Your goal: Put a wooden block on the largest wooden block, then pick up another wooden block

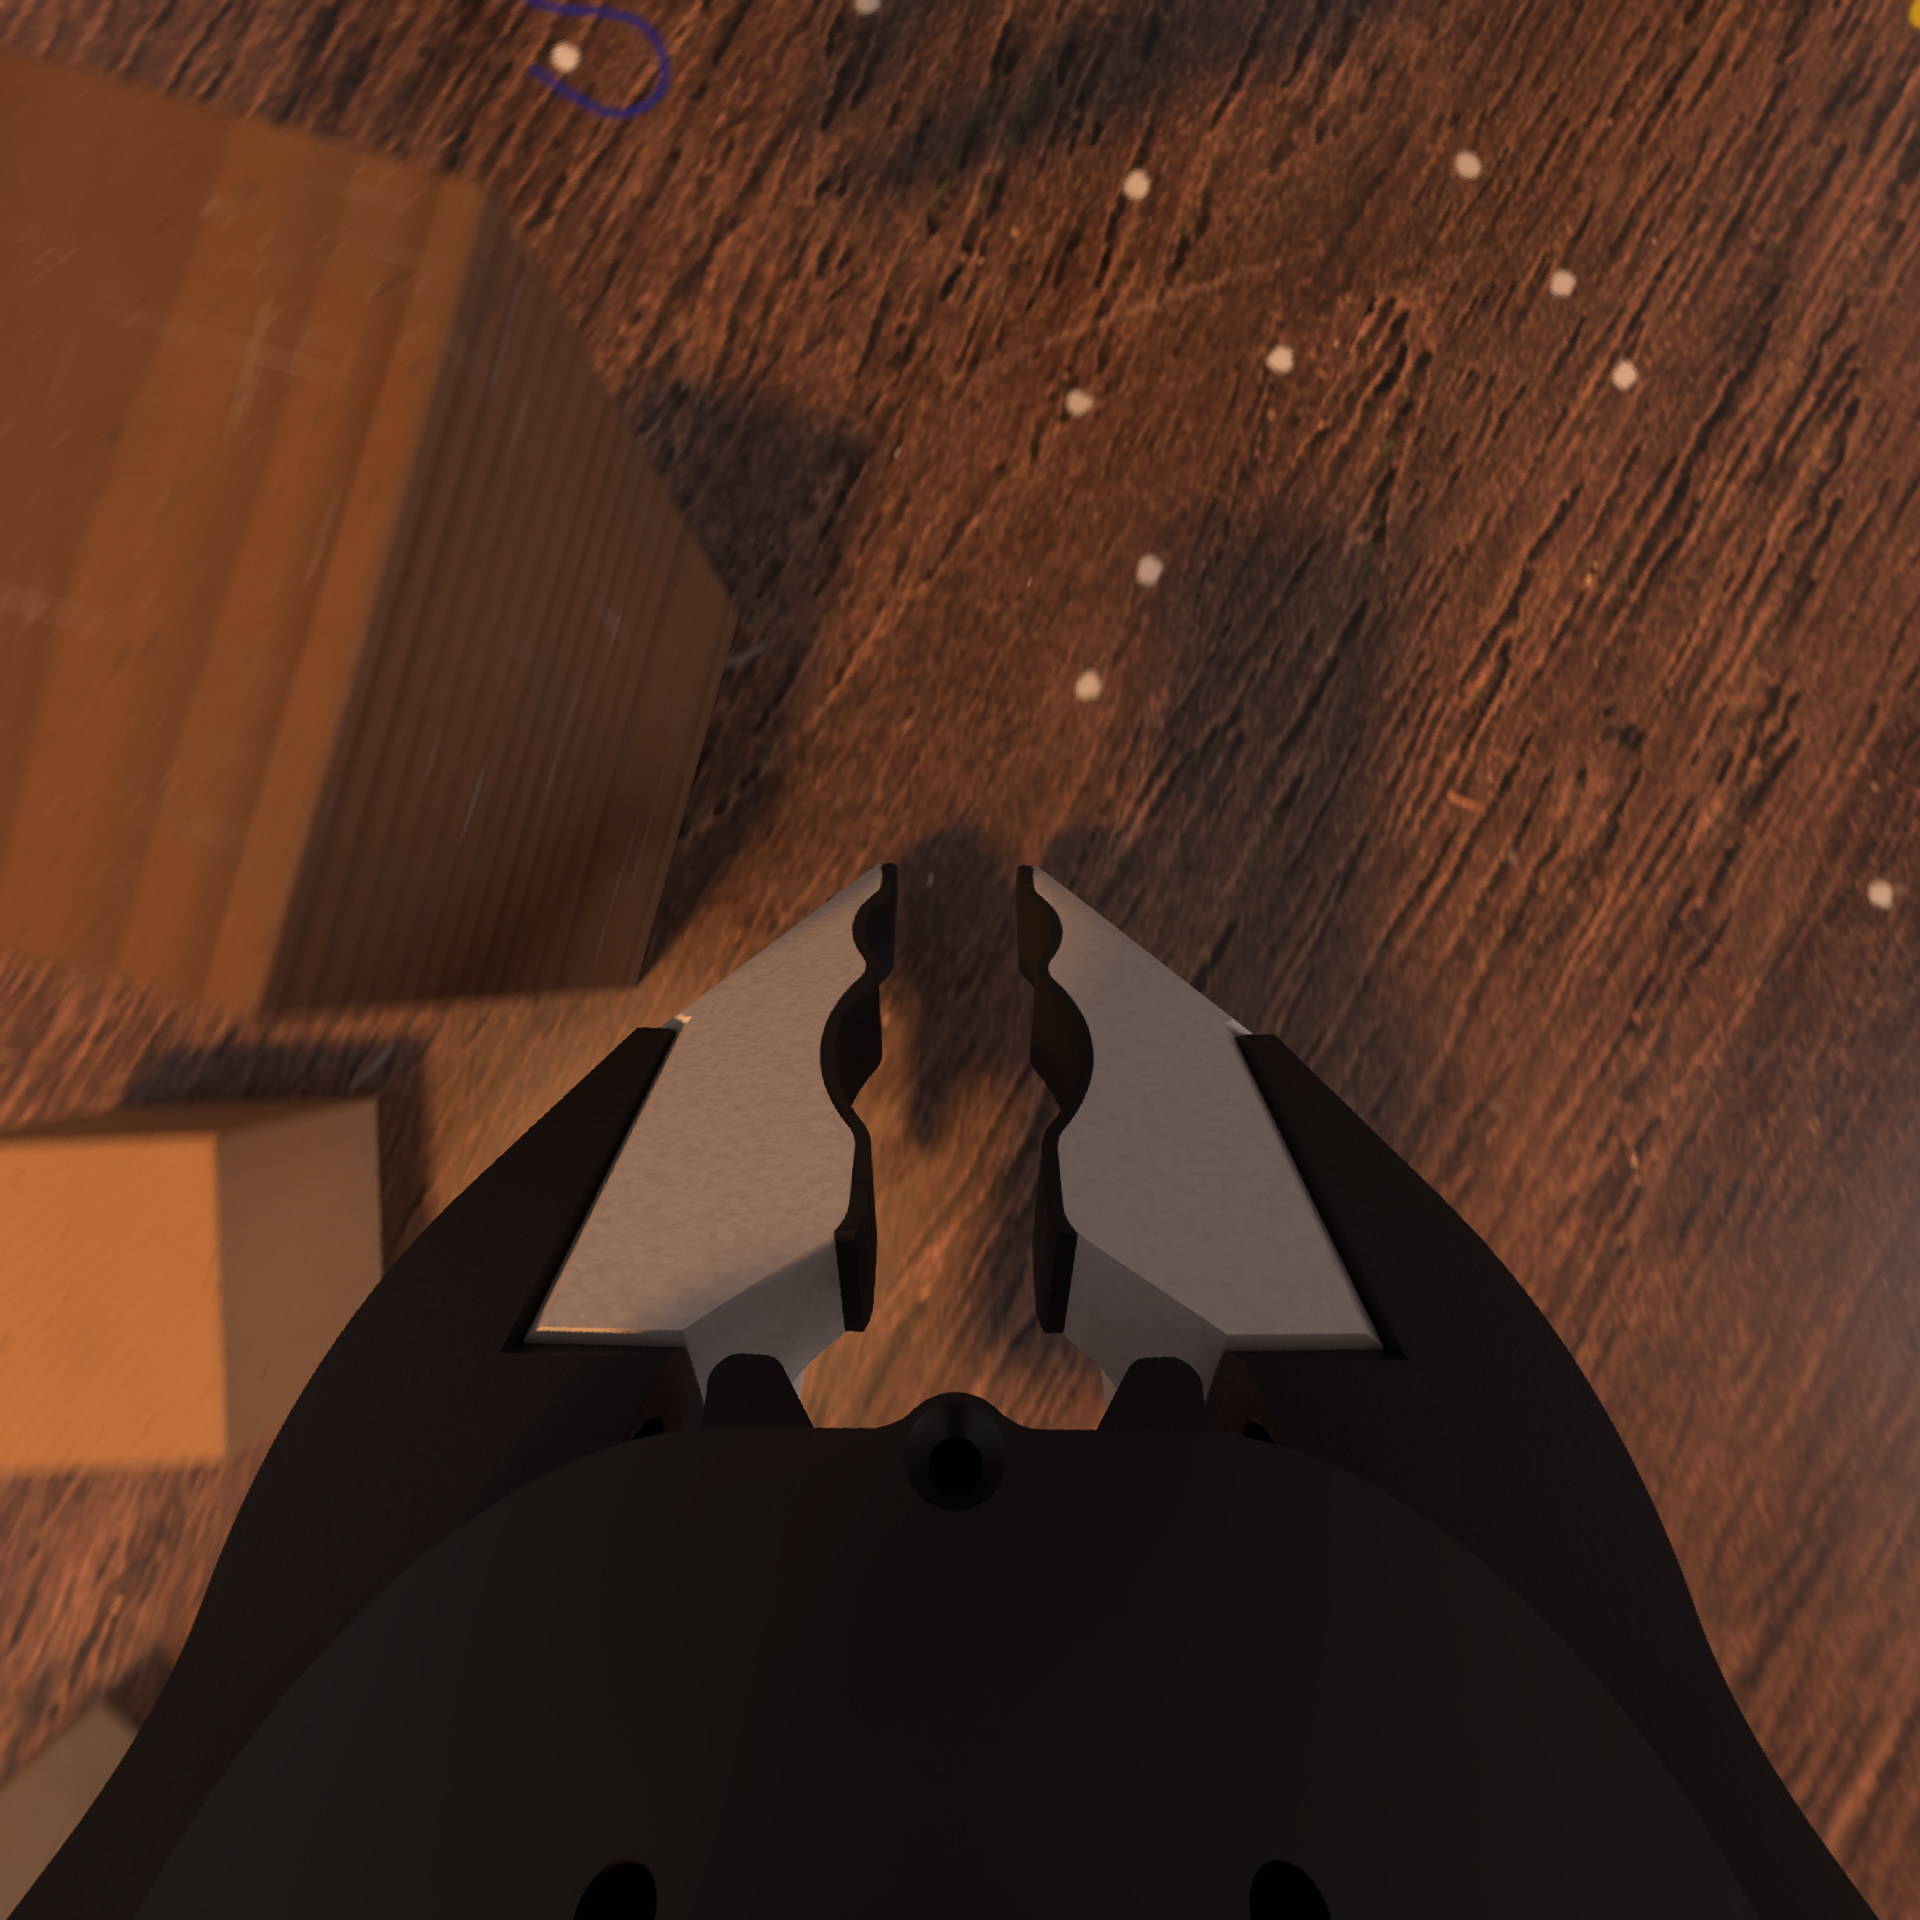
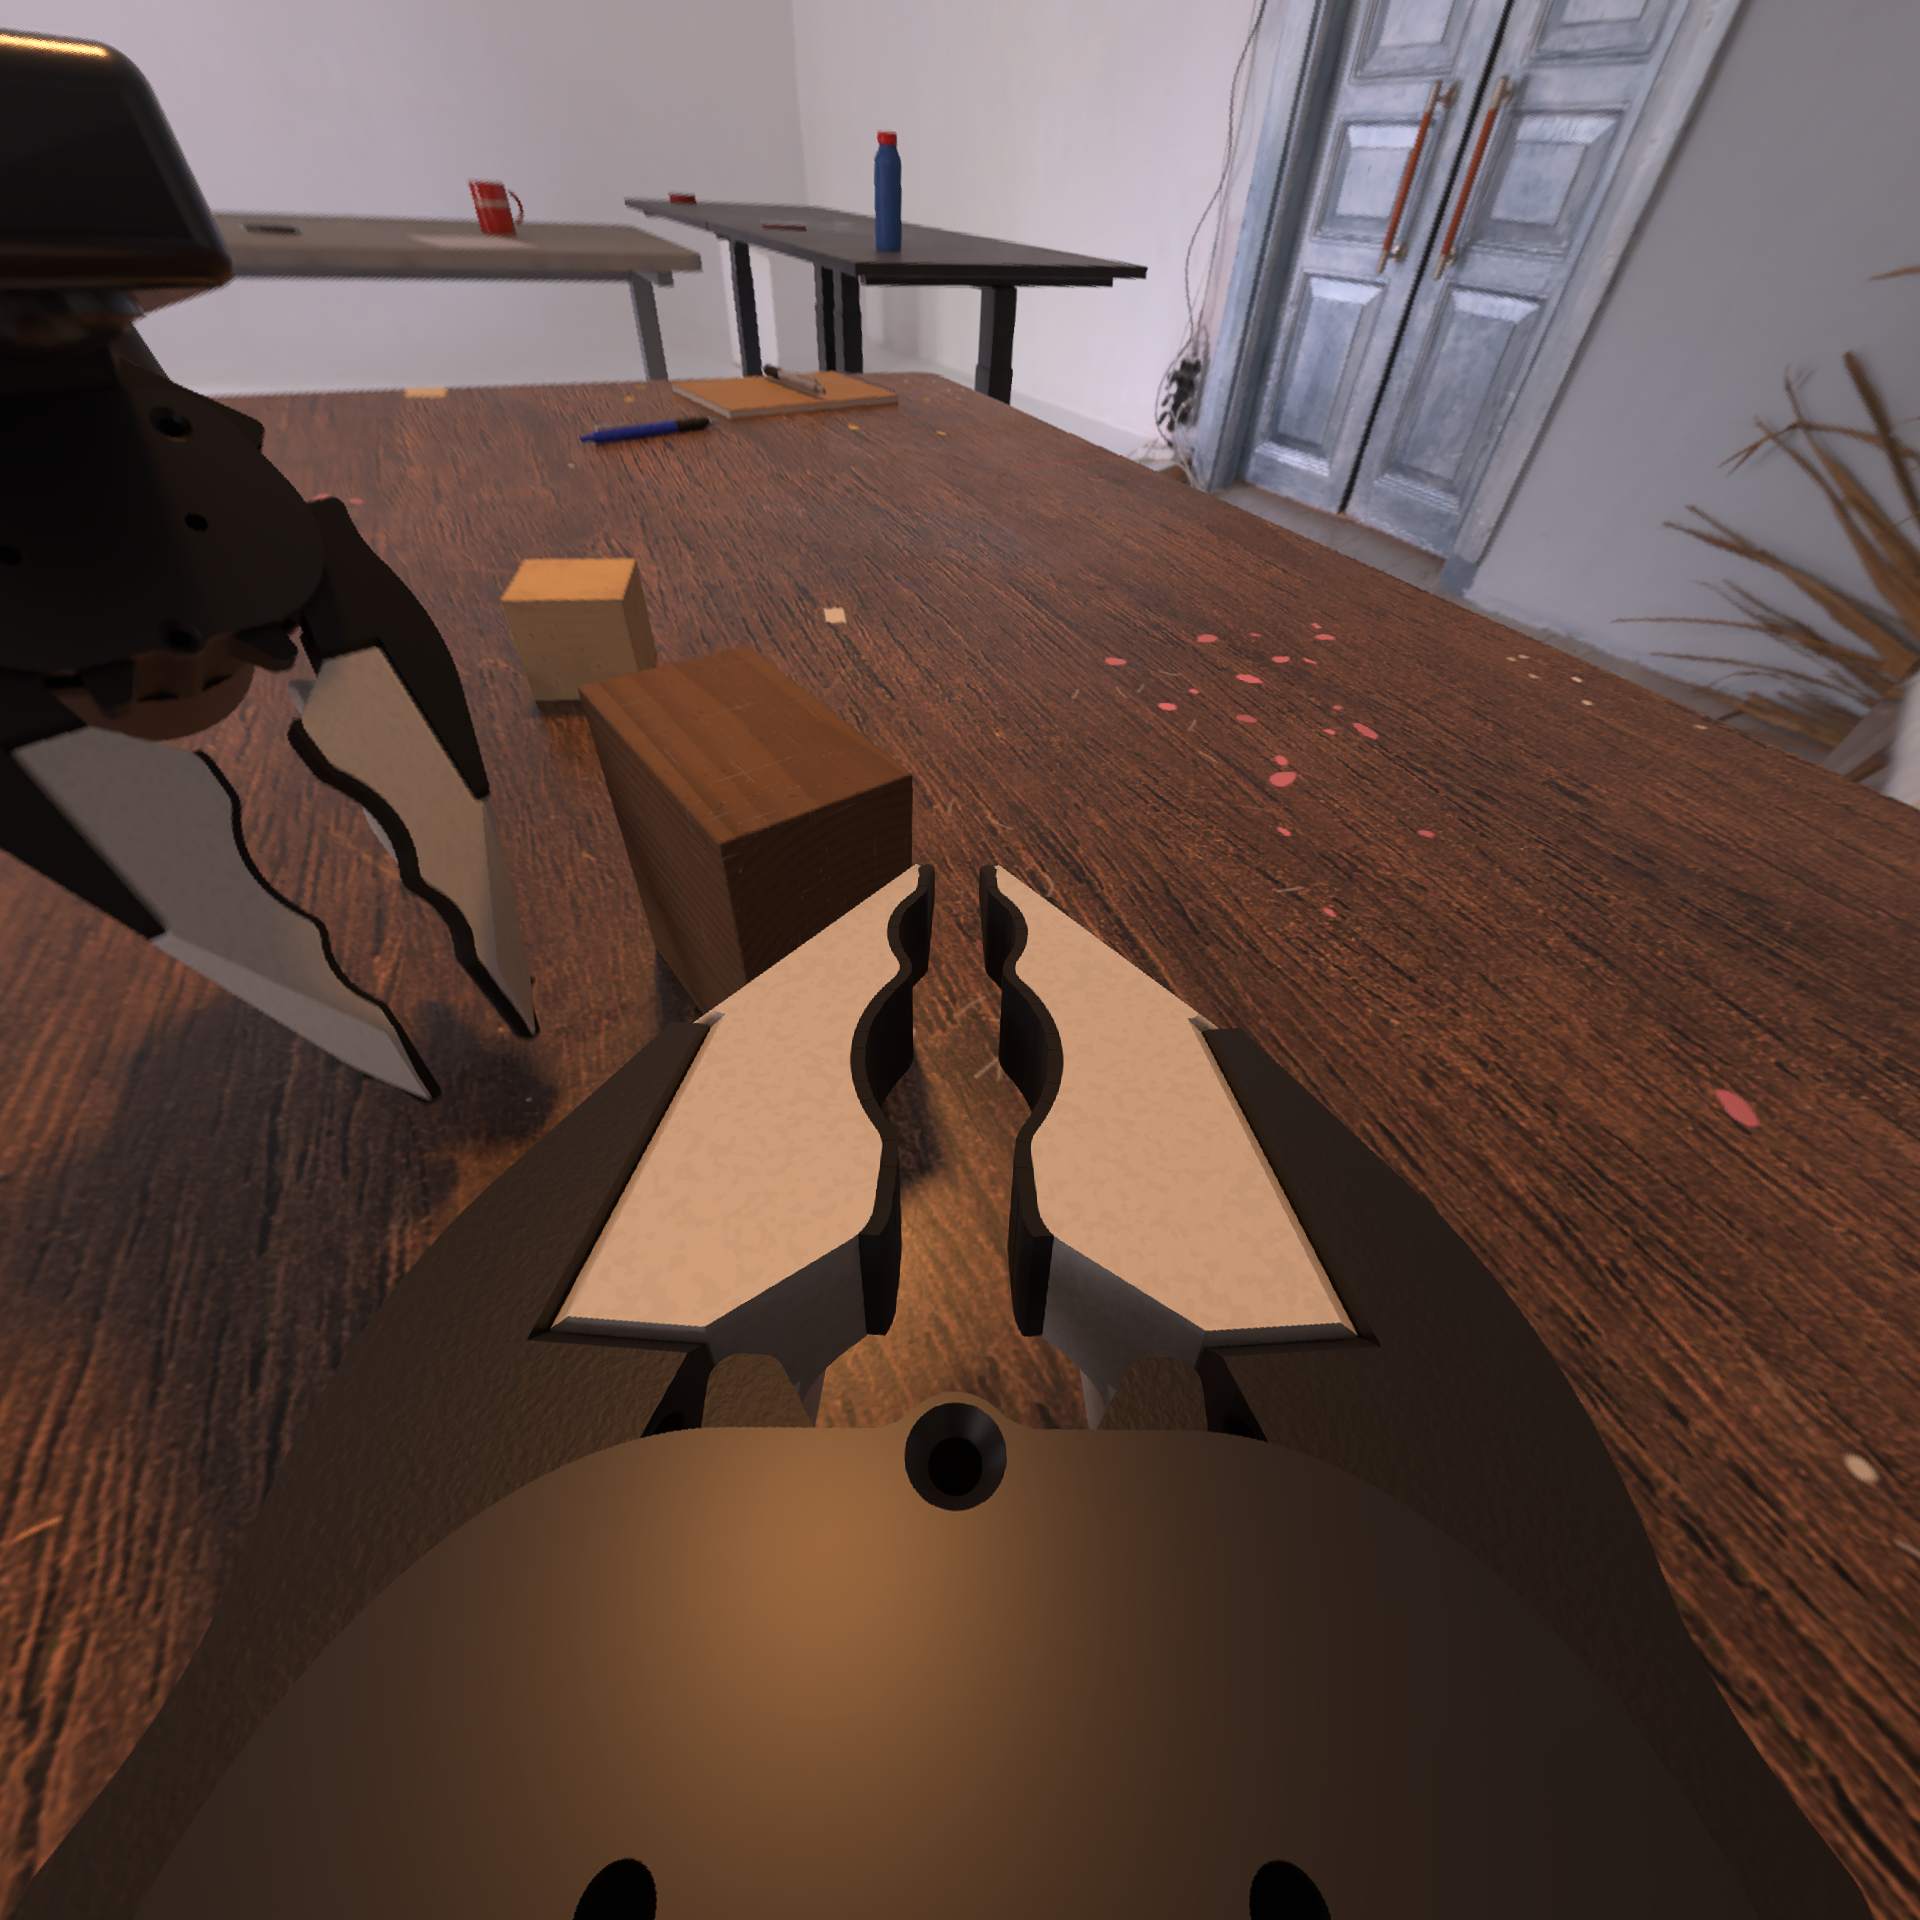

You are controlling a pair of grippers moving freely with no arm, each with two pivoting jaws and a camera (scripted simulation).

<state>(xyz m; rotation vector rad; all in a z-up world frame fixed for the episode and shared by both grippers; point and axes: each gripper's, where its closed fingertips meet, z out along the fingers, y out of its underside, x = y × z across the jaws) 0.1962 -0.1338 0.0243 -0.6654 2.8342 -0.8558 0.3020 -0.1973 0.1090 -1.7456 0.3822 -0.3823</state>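
Wooden blocks sit on the dark-grained desk with nothing stacked yet: the largest wooden block, dark brown, stands near the middle, and a smaller pale block rests just behind it, close but apparently not touching. In the left wrist view the big block fills the upper left, the pale block lies below it, and a corner of a third block peeks in at the lower left edge. The left gripper hangs point-down over bare desk just beside the big block, its jaws narrowly parted and holding nothing; seen from the right wrist view its tips hover just above the surface, casting a shadow. The right gripper is also empty, its fingers apart by only a narrow gap, aimed low toward the near corner of the big block. Neither gap looks wide enough to take a block, so a gripper would probably need to widen before closing on one of the smaller blocks. Far back lie a blue pen and a notepad, well clear of the work.
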